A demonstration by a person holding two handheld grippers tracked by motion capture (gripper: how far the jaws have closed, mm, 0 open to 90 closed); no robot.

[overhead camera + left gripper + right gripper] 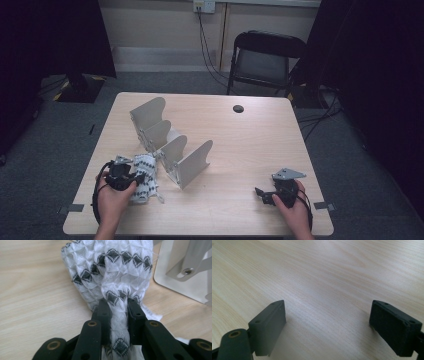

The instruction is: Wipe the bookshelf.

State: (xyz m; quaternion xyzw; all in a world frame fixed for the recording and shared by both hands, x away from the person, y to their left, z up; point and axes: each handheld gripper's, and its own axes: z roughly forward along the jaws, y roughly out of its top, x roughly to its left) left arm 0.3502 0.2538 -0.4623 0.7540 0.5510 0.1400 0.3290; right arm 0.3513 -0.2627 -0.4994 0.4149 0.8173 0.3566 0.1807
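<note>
Near front-left table corner: white cloth w/ black diamond pattern, bunched, lying on the wood, just beside front end of the grey metal divider rack. Pinched at one fold by left gripper; jaws pressed onto fabric from both sides, seen close in left gripper view, cloth fanning out beyond them. Rack base plate at right there. Further right, well apart: right gripper low over bare table, jaws spread wide, nothing btwn them. Black chair behind table.
</note>
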